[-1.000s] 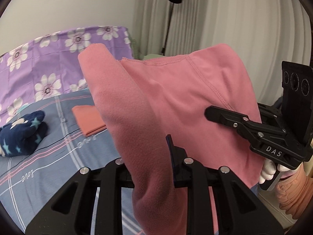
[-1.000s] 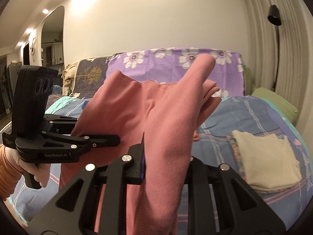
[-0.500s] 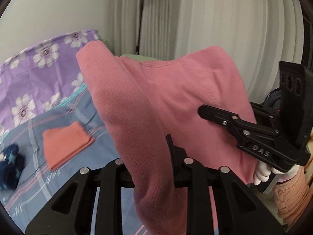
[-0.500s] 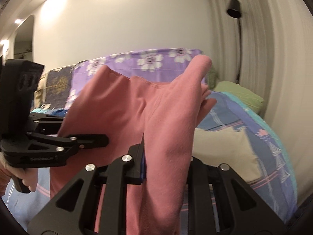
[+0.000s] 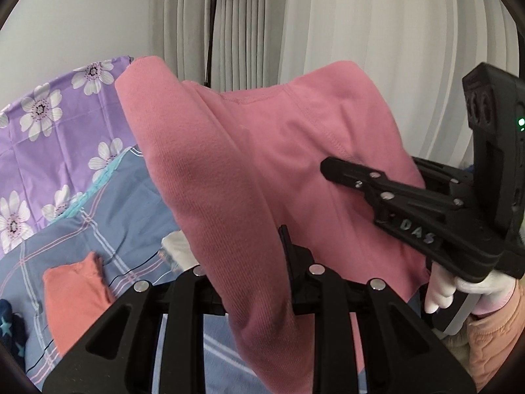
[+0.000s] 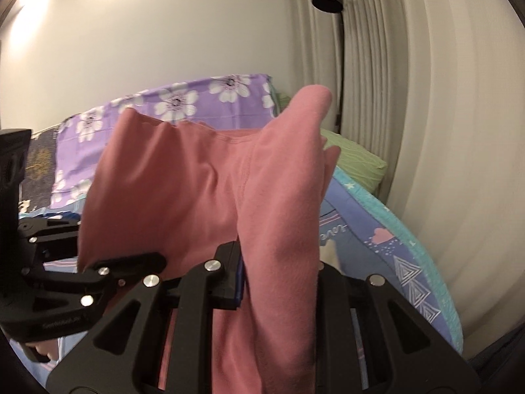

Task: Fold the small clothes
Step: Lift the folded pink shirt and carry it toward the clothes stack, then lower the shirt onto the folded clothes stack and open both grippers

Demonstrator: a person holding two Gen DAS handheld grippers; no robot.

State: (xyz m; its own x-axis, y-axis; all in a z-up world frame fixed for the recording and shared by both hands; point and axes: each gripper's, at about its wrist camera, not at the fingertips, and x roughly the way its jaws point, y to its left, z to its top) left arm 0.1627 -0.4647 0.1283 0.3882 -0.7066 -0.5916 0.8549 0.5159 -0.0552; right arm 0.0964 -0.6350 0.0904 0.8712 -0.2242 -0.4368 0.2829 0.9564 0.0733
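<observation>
A pink garment [image 5: 262, 170] hangs in the air above a bed, stretched between two black handheld grippers. In the left wrist view, the left gripper [image 5: 252, 262] is clenched on a thick fold of the pink fabric, which rises up past its jaws and drapes down between them. To the right in that view, the right gripper [image 5: 331, 167] reaches in from the side, its tip against the cloth, carried by a hand in a white glove [image 5: 459, 287] with a peach sleeve [image 5: 492, 338] below it. In the right wrist view, the right gripper [image 6: 279, 272] is likewise clamped on a fold of the same garment [image 6: 203, 193], and the left gripper [image 6: 124, 262] shows at the left edge, its jaws reaching the cloth's lower corner. Beneath lies the blue checked bedsheet [image 5: 121, 216], with a folded orange cloth [image 5: 72, 302] resting on it and a dark blue star-patterned item [image 5: 10, 328] at the far left edge. A purple flowered pillow [image 5: 49, 131] stands at the head of the bed. A green pillow [image 6: 354, 157] lies near pleated pale curtains [image 5: 377, 32], in front of which stands a black floor lamp [image 5: 211, 6].
</observation>
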